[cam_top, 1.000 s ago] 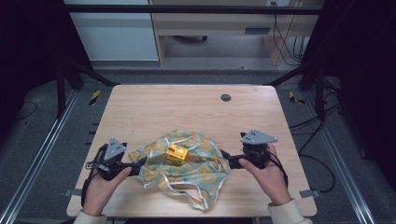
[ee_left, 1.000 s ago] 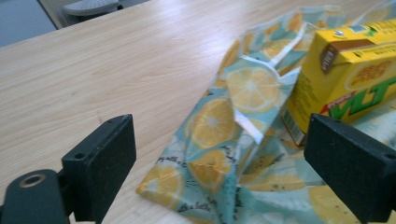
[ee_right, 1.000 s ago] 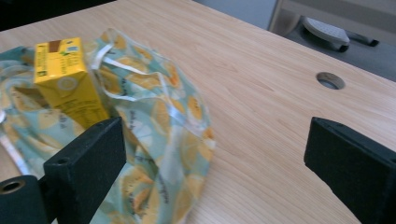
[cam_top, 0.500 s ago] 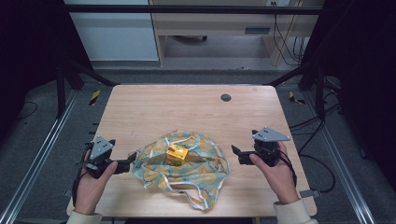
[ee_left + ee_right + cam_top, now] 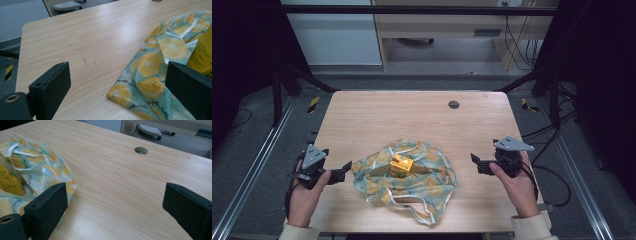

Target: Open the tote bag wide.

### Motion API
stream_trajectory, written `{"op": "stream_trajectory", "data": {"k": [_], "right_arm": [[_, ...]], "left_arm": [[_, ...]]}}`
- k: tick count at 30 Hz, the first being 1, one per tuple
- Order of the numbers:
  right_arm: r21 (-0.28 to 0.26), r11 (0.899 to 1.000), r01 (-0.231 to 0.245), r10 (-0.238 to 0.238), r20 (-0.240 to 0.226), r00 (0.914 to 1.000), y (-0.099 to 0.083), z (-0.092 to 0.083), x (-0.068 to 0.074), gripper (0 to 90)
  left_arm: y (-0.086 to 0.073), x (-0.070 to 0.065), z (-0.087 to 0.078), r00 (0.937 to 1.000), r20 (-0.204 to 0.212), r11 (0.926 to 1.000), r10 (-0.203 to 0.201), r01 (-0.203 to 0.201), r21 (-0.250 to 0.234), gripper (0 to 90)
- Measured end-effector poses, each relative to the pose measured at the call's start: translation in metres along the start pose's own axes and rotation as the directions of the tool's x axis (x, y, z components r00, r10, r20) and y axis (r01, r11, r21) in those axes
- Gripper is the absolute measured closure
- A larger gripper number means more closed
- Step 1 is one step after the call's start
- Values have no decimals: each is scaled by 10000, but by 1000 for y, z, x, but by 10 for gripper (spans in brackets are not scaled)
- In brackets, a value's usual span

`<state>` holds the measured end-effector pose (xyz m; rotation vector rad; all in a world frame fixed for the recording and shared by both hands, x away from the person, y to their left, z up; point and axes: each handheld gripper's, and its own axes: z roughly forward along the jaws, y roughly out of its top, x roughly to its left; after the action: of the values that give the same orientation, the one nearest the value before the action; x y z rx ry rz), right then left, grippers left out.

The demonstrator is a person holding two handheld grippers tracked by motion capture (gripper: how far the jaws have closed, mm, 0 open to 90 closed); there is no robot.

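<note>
Where one bag (image 5: 412,182) lies, one box (image 5: 402,164) sits inside

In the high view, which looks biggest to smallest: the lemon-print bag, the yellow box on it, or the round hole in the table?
1. lemon-print bag, by far the largest.
2. yellow box.
3. round hole, which looks smallest, though it lies farther from the camera, so its true size next to the box's is unsure.

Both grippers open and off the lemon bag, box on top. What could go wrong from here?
1. The yellow box sits loose on the crumpled lemon-print bag; tugging either edge may tip it or slide it off.
2. The bag's white handles lie near the table's front edge; a sideways pull might drag them over.
3. The left gripper is close to the bag's corner, and the thin fabric may slip from the jaws.
</note>
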<state>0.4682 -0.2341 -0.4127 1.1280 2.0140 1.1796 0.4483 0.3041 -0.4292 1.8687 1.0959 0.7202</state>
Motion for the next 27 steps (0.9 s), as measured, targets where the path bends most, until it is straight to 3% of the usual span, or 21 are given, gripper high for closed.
{"op": "stream_trajectory", "data": {"k": [13,19,27], "right_arm": [[404,9977,-544,524,504,9974,-20,-5,-26,66],[904,9939,-631,565,735,9957,-31,0,-35,67],[1334,9852,-1081,936,1106,9894,-43,1,-48,71]], "left_arm": [[-9,21,0,9988,-387,9993,-297,305,218,62],[-16,32,4,9968,-713,9969,-365,412,663,62],[-24,42,8,9945,-888,9915,-546,646,1133,62]]}}
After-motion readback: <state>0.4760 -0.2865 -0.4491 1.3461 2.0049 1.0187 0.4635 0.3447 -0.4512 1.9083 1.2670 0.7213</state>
